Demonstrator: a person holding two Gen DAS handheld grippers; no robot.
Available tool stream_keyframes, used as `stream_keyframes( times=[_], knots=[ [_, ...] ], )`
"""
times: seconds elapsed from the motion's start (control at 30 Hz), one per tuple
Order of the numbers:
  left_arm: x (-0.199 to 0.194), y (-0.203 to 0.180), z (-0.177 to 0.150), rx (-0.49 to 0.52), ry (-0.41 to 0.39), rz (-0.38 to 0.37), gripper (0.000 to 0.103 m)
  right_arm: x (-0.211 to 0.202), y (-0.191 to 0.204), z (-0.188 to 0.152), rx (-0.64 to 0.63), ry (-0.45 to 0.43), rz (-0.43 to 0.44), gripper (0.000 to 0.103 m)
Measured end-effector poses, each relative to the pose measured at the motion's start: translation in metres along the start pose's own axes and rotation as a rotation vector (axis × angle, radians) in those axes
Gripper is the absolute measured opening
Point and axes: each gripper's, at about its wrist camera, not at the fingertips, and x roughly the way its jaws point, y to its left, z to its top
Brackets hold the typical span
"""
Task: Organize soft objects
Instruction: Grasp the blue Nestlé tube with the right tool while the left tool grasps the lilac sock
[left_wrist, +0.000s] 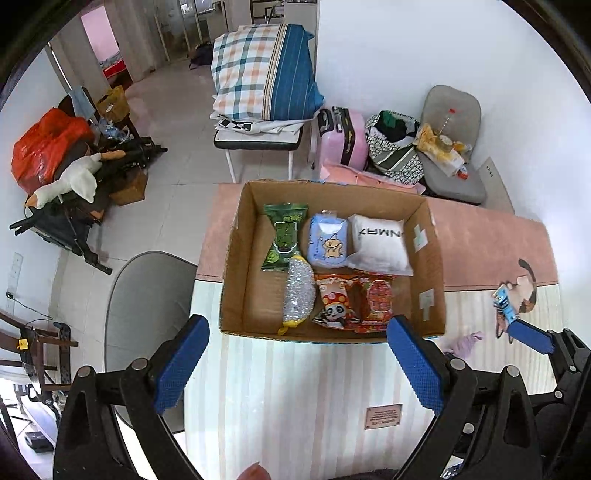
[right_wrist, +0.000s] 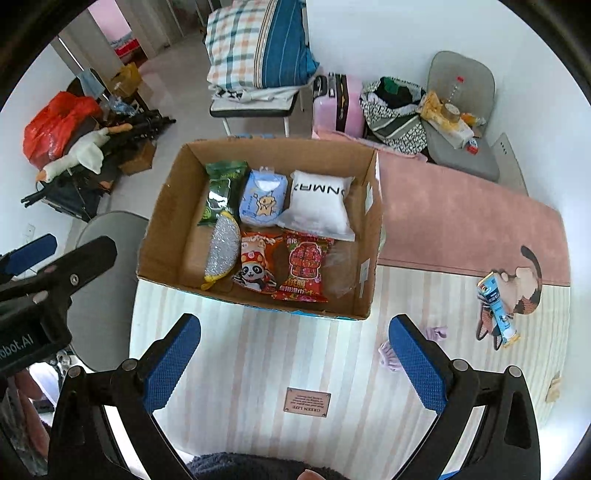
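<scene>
An open cardboard box (left_wrist: 236, 258) (right_wrist: 162, 214) stands on the table. Inside lie a green packet (left_wrist: 284, 236) (right_wrist: 221, 192), a blue tissue pack (left_wrist: 328, 242) (right_wrist: 264, 199), a white pillow pack (left_wrist: 380, 243) (right_wrist: 319, 205), a silver scrubber (left_wrist: 298, 293) (right_wrist: 221, 247), a panda snack bag (left_wrist: 334, 302) (right_wrist: 255, 262) and a red snack bag (left_wrist: 376, 299) (right_wrist: 304, 266). A purple soft item (left_wrist: 465, 343) (right_wrist: 391, 354) and a blue tube (left_wrist: 503, 301) (right_wrist: 496, 308) lie on the mat to the right. My left gripper (left_wrist: 299, 362) and right gripper (right_wrist: 295, 362) are open and empty, short of the box.
The table has a pink and striped mat (right_wrist: 461, 221). A grey chair (left_wrist: 147, 295) stands at the left edge. Beyond are a pillow on a stool (left_wrist: 262, 74), a pink suitcase (left_wrist: 341, 136), a bag (left_wrist: 395, 147) and floor clutter (left_wrist: 66, 162).
</scene>
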Motion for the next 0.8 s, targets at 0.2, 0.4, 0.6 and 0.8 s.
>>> stream_keyframes(
  times=[0.2, 0.4, 0.6, 0.8],
  knots=[
    [0.005, -0.031, -0.017, 0.025, 0.02, -0.013, 0.099, -0.012, -0.038, -0.013, 0.048, -0.003, 0.031, 0.103],
    [0.048, -0.108, -0.035, 0.194, 0.109, -0.031, 0.099, 0.016, -0.145, -0.056, 0.2, 0.115, -0.031, 0.103],
    [0.112, -0.238, -0.038, 0.495, 0.213, -0.064, 0.099, 0.046, -0.266, -0.09, 0.343, 0.208, -0.121, 0.103],
    [0.196, -0.337, -0.061, 0.699, 0.381, -0.042, 0.099, 0.079, -0.361, -0.093, 0.342, 0.243, -0.179, 0.103]
  ],
)
